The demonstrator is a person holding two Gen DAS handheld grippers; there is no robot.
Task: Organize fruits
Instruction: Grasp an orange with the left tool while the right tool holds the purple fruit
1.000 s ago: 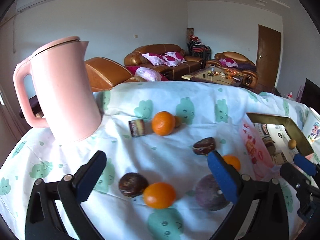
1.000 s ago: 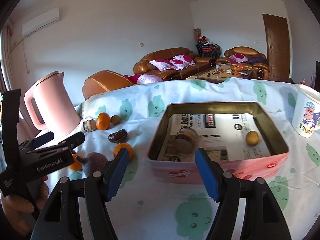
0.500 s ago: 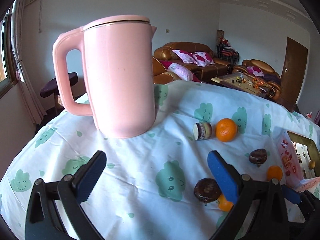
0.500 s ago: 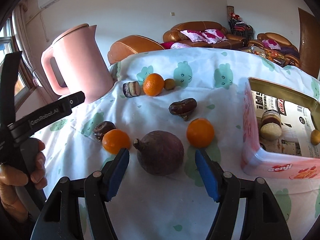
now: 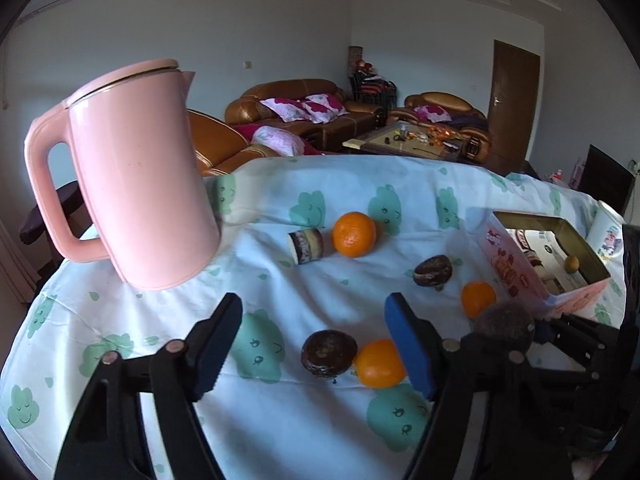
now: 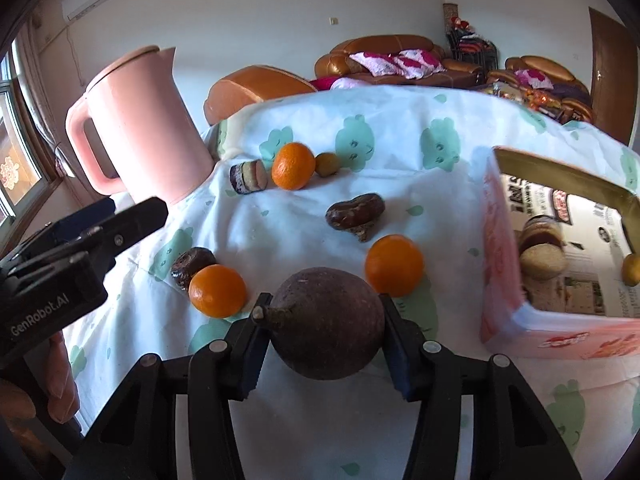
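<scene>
Blue-padded right tongs (image 6: 326, 346), closing, pads touching both sides of a big round dark purple-brown fruit (image 6: 327, 322), stub of stem pointing left. Just beyond it on the desk's cloud-print cloth (image 6: 400, 128), two oranges: one at near left (image 6: 217, 290), one at near right (image 6: 394, 265). Tucked against the left orange, a small wrinkled dark fruit (image 6: 192, 264). Further back, a heart-shaped dark brown fruit (image 6: 355, 213); behind that, a third orange (image 6: 293, 165) flanked by a striped little cylinder (image 6: 248, 176) lying on its side and a small yellowish fruit (image 6: 327, 164). At the right, an open pink tin (image 6: 500, 240) with gold inner walls, holding a layered round piece (image 6: 542, 246) and a small yellow fruit (image 6: 632, 269) at its far side.

Left tongs (image 5: 314, 342) also closing, nothing between the pads, only bare cloth beyond them; held by a hand at the lower left edge of the right wrist view. Just past its right pad, the wrinkled dark fruit and an orange side by side. Tall pink kettle (image 5: 136, 184) standing at the desk's left rear corner. White cartoon mug (image 5: 606, 232) behind the tin. Brown leather sofas (image 5: 296, 108) across the room.
</scene>
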